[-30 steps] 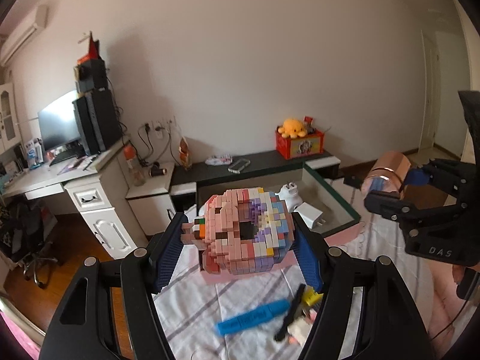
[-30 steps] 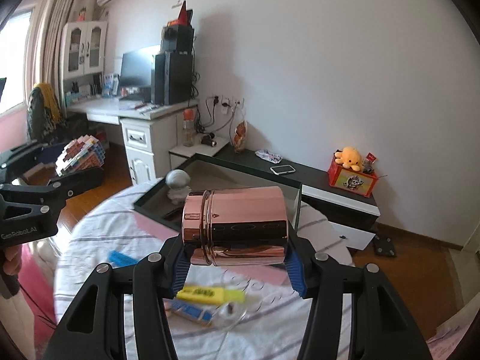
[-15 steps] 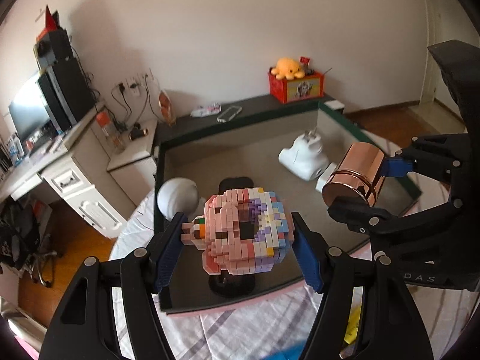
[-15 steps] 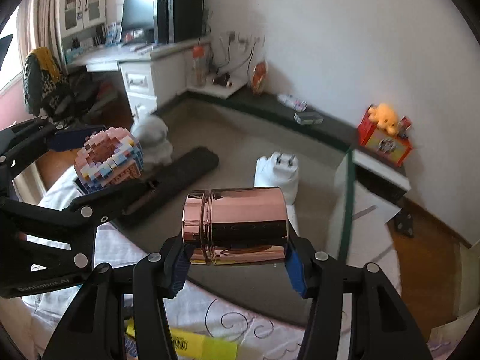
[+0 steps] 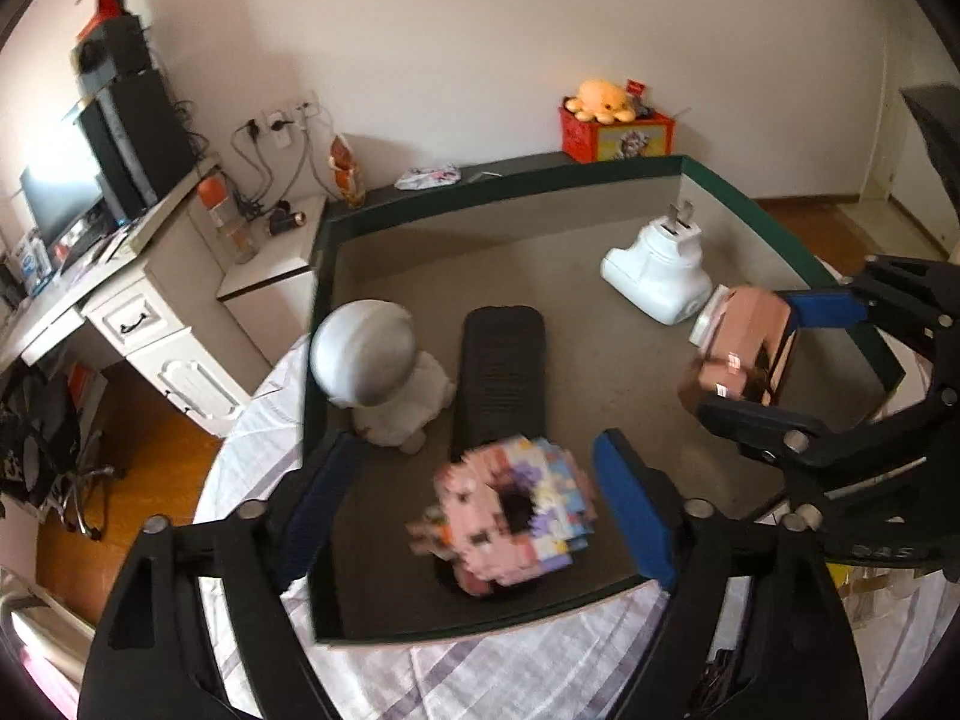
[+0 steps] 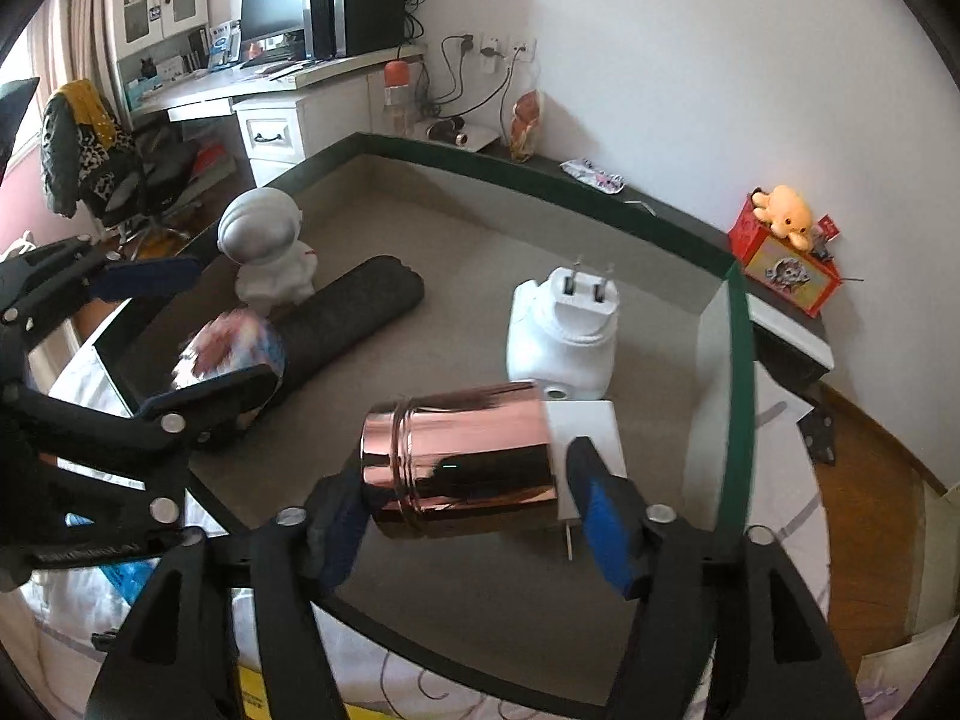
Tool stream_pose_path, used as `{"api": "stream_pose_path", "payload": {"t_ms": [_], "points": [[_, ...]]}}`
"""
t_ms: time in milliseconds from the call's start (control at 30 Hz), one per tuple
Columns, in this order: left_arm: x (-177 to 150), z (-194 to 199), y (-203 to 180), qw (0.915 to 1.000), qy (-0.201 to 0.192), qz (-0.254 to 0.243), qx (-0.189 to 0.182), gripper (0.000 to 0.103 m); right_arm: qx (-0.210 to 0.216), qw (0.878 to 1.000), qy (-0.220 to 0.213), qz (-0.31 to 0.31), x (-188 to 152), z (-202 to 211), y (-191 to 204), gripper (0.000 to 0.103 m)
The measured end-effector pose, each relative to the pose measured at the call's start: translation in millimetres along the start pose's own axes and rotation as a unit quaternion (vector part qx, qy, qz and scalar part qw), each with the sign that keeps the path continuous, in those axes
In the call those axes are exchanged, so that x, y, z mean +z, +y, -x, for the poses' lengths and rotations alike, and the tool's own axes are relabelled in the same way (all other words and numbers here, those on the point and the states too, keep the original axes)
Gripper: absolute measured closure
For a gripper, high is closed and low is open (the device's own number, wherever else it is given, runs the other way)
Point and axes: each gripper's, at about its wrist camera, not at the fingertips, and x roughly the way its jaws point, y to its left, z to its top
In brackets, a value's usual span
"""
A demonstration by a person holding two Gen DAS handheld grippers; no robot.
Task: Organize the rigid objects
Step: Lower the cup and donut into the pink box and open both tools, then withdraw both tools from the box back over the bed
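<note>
The pink brick-built donut (image 5: 510, 516) shows blurred between the spread fingers of the left gripper (image 5: 480, 498), with a gap on each side, over the near part of the green-rimmed tray (image 5: 780, 222) and above the near end of a black oblong pad (image 5: 504, 372); whether it rests on the pad or is in the air cannot be told from the blur; in the right wrist view the same donut (image 6: 231, 354) sits just beyond the left gripper's (image 6: 198, 336) lower finger, against the dark pad (image 6: 342, 318). The rose-gold metal canister (image 6: 459, 462) lies on its side between the fingers of the right gripper (image 6: 462, 516); the left finger (image 6: 336, 522) touches its lidded end, while the blue pad (image 6: 606, 528) of the right finger stands slightly off its base, so the fingers are parted and not pinching it; the canister hangs over the tray's grey floor, just in front of a flat white charger (image 6: 591, 432); the left wrist view shows the canister (image 5: 744, 348) blurred, with the right gripper (image 5: 774, 354) around it. Further in the tray, a white astronaut figurine (image 6: 270, 258) stands upright beside the far end of the pad; a white plug adapter (image 6: 564, 336) stands with its two prongs up, just behind the charger. The tray sits on a white striped cloth (image 5: 510, 684).
</note>
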Motion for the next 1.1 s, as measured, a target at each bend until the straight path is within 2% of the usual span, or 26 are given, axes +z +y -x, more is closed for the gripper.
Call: {"api": "stream_pose_path", "payload": {"t_ms": [33, 100, 233, 467, 600, 767, 867, 933, 1000, 1100], "points": [[-1.4, 4.5, 2.4, 1.0000, -0.004, 0.004, -0.003, 0.010, 0.001, 1.000, -0.004, -0.003, 1.2, 1.9, -0.6, 0.021], [-4.1, 15.1, 5.6, 0.9998, -0.015, 0.010, -0.007, 0.005, 0.003, 1.000, -0.019, -0.011, 1.1, 13.3, -3.4, 0.021], [-13.0, 48.8, 8.1, 0.9989, -0.043, 0.011, 0.012, 0.001, -0.012, 0.999, -0.050, -0.016, 0.2, 45.0, -2.9, 0.020], [-40.9, 125.3, 14.5, 0.9922, -0.115, 0.043, 0.022, 0.000, -0.048, 0.992, -0.115, -0.029, -20.5, 116.0, 10.7, 0.016], [-63.5, 160.8, 11.0, 0.9891, -0.135, 0.054, 0.022, 0.000, -0.061, 0.985, -0.154, -0.039, -42.3, 152.6, 25.7, 0.016], [-96.5, 200.7, 3.1, 0.9846, -0.160, 0.070, 0.012, 0.000, -0.106, 0.973, -0.200, -0.047, -76.1, 190.9, 49.6, 0.016], [-115.6, 221.3, -0.5, 0.9814, -0.173, 0.080, 0.026, 0.000, -0.121, 0.968, -0.212, -0.058, -93.3, 206.6, 60.8, 0.016], [-128.1, 235.9, -0.3, 0.9795, -0.181, 0.087, 0.016, 0.000, -0.126, 0.966, -0.215, -0.065, -103.3, 216.0, 67.3, 0.016], [-139.8, 248.9, -0.3, 0.9779, -0.188, 0.092, 0.007, 0.000, -0.126, 0.965, -0.217, -0.075, -113.1, 222.9, 71.8, 0.016], [-152.1, 261.2, -2.5, 0.9770, -0.196, 0.084, 0.016, 0.000, -0.113, 0.965, -0.221, -0.091, -126.1, 231.5, 77.5, 0.016]]}}
